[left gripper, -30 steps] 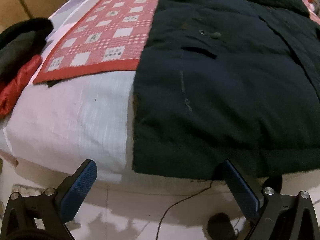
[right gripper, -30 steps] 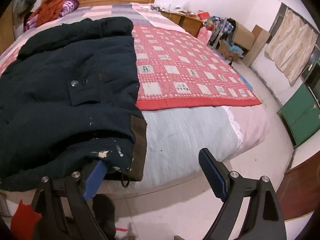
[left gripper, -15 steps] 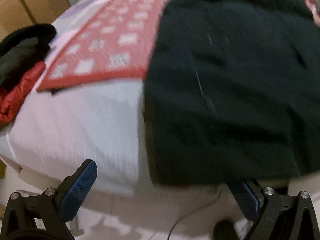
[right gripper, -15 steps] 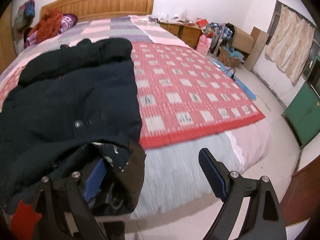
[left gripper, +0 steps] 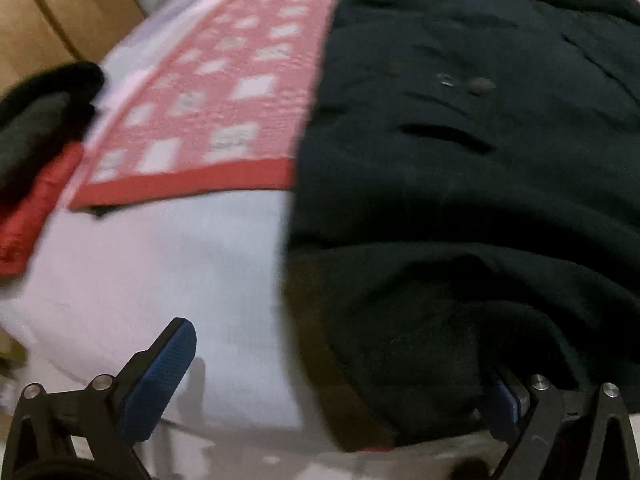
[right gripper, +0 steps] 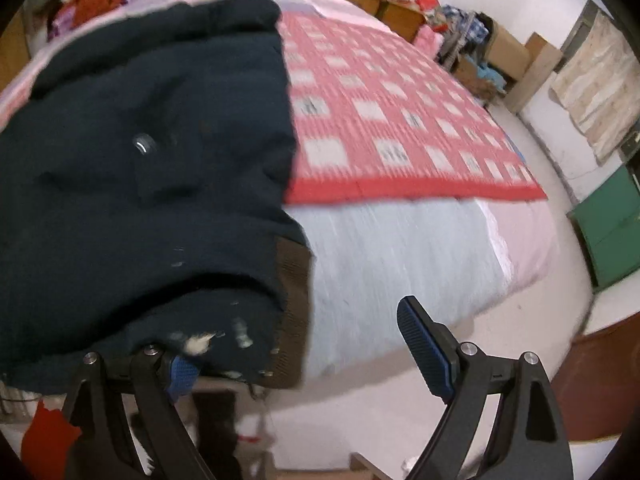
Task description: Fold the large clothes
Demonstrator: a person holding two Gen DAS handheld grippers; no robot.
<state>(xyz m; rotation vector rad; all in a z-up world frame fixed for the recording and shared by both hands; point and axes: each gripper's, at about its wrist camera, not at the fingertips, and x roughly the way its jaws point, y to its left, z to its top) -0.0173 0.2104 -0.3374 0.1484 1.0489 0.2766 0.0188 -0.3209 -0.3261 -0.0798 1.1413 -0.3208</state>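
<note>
The big dark coat (left gripper: 460, 152) is lying on the bed (left gripper: 160, 264), stretching lengthwise away from both grippers. The left gripper (left gripper: 336, 364) and right gripper (right gripper: 304, 348) are both spread wide, each with one finger tucked under the near hem.

Dark navy padded coat (left gripper: 460, 168) lies spread on bed, hem bunched upward.

Matt dark cloth coat (left gripper: 460, 168) — knurled blue rubbery pads (left gripper: 160, 376), woven checked quilt (right gripper: 384, 120)
</note>
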